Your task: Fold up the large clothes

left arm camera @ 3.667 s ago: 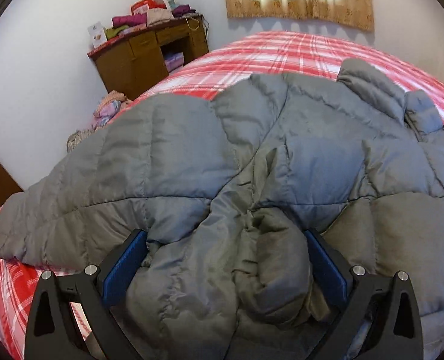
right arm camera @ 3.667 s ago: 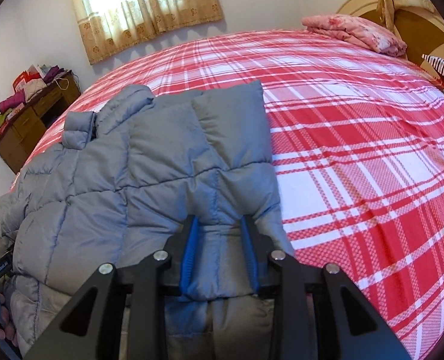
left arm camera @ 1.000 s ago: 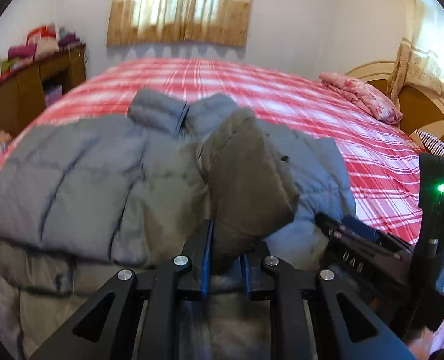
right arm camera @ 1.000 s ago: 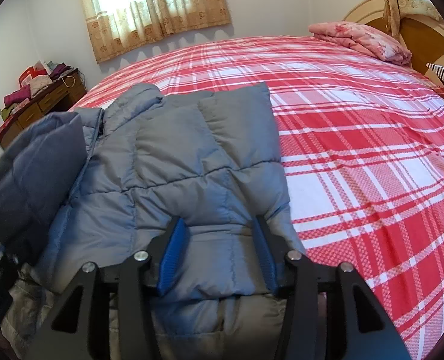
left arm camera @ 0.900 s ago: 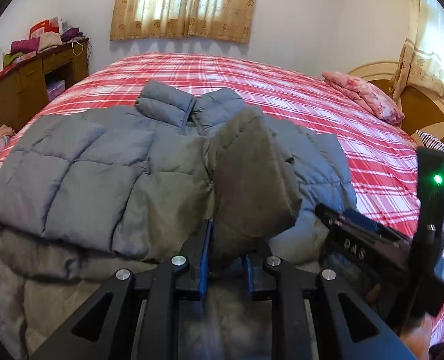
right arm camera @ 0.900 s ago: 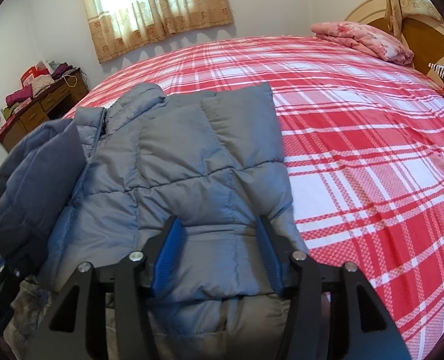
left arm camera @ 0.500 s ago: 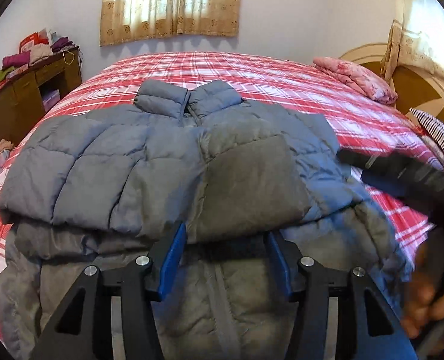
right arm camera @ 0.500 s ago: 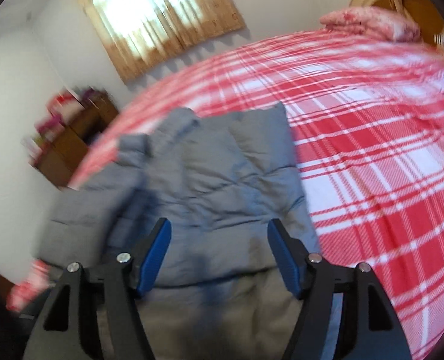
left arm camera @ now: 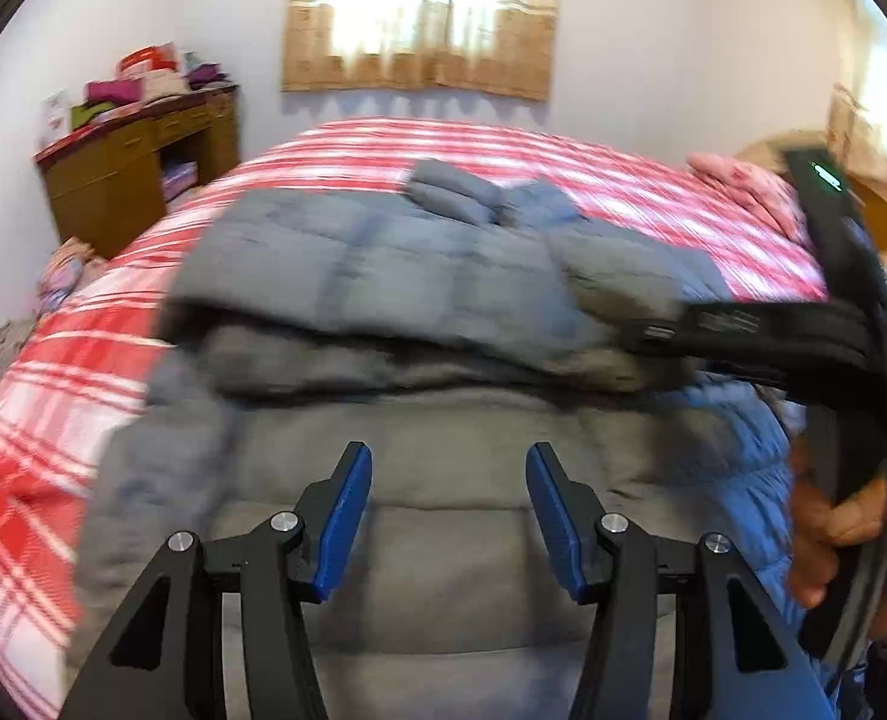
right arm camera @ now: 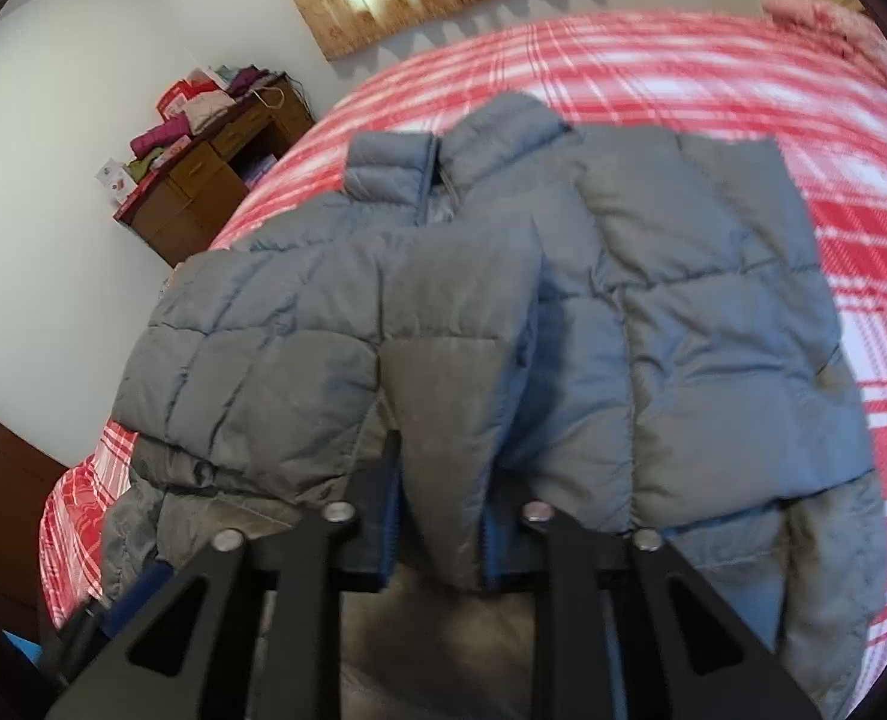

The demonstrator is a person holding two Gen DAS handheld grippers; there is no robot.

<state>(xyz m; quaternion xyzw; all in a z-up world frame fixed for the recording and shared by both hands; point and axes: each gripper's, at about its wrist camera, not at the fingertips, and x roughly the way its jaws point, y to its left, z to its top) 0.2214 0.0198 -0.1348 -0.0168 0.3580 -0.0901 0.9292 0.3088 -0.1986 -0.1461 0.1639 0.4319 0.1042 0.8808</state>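
Observation:
A grey puffer jacket [left arm camera: 443,276] lies collar-away on the red plaid bed [left arm camera: 53,390], both sleeves folded across its front. My left gripper [left arm camera: 449,480] is open above the jacket's lower panel with nothing between its blue pads. In the right wrist view the jacket [right arm camera: 713,330] fills the middle. The cuff of the folded sleeve [right arm camera: 461,330] sits between the pads of my right gripper [right arm camera: 437,510], whose jaws are closing on it. At the right of the left wrist view a hand [left arm camera: 845,516] holds that gripper's black handle.
A wooden desk [left arm camera: 137,180] piled with clothes stands against the wall at the back left, also in the right wrist view as the desk [right arm camera: 215,186]. A curtained window [left arm camera: 419,42] is behind the bed. A pink bundle [left arm camera: 737,180] lies at the far right of the bed.
My left gripper let go of the sleeve, opened and drew back toward the hem. My right gripper opened, swung left off the jacket's side and closed around the folded sleeve's cuff.

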